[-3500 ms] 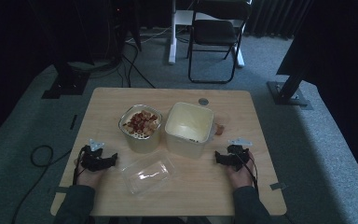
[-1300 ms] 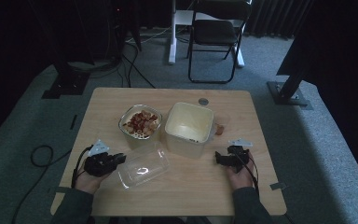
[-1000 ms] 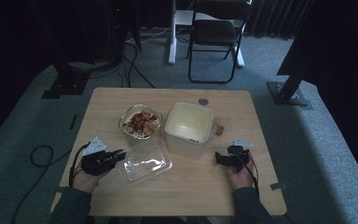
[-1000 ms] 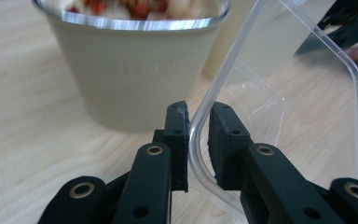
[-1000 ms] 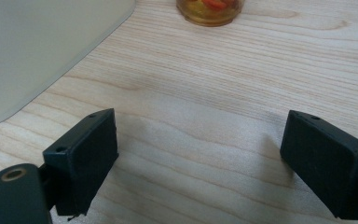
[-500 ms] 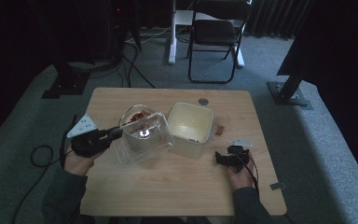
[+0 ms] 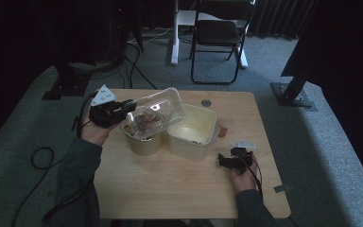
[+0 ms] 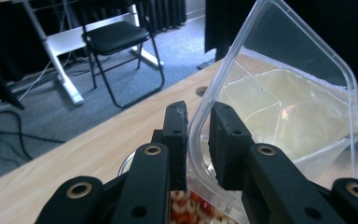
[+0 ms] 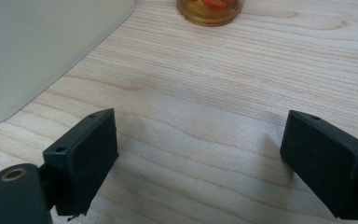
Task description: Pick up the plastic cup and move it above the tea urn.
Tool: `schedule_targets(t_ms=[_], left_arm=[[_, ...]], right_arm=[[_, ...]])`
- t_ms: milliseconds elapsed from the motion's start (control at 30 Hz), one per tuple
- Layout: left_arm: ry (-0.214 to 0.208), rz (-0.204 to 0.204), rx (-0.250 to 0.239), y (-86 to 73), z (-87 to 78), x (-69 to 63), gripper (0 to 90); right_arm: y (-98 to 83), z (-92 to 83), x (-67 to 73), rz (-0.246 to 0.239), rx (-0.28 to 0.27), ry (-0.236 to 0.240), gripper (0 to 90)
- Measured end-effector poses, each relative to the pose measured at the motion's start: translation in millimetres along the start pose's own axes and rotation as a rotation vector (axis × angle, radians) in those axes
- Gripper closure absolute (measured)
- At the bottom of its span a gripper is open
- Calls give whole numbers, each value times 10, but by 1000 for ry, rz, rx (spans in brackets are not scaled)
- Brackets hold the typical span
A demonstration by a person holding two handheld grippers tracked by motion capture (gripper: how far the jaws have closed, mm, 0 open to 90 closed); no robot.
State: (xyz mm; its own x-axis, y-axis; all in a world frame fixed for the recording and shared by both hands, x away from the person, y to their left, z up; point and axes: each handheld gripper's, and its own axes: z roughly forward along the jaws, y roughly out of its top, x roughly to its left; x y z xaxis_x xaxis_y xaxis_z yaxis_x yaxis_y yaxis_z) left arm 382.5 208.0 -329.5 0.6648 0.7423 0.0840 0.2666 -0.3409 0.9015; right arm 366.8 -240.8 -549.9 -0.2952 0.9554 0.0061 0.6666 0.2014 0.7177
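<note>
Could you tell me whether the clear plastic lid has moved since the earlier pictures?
Yes: the clear plastic lid, clamped in the left gripper, rose from the table to above the cereal bowl.

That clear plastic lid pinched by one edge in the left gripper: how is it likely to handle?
Probably light: the left gripper carries the clear lid by one rim edge alone. Likely flexible, being thin and see-through. It may slip or swing, since it hangs tilted over the cereal bowl from that single pinch.

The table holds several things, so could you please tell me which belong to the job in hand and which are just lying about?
In the job:
- clear plastic lid, clamped in the left gripper
- cereal bowl beneath it

Lying about:
- empty cream tub
- right gripper, open, resting on the table
- folding chair behind
</note>
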Motion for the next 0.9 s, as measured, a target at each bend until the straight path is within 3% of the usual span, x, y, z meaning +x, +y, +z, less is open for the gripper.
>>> schedule_targets(t_ms=[233, 400, 433, 467, 500, 667, 900], left_arm=[[6, 60, 39, 170, 232, -79, 774], [7, 67, 41, 274, 453, -185, 756], [7, 64, 37, 292, 492, -207, 671], [0, 60, 29, 304, 514, -219, 671], [-28, 48, -2, 333, 541, -244, 537], [-43, 18, -51, 359, 509, -251, 469], [-21, 13, -26, 310, 490, -217, 457]], right_arm=[[0, 0, 0, 0, 0, 0, 106], [0, 0, 0, 0, 0, 0, 105], [-2, -1, 1, -1, -1, 0, 105], [-2, -1, 1, -1, -1, 0, 105], [-2, -1, 0, -1, -1, 1, 105], [-3, -1, 0, -1, -2, 1, 105], [-3, -1, 1, -1, -1, 2, 105]])
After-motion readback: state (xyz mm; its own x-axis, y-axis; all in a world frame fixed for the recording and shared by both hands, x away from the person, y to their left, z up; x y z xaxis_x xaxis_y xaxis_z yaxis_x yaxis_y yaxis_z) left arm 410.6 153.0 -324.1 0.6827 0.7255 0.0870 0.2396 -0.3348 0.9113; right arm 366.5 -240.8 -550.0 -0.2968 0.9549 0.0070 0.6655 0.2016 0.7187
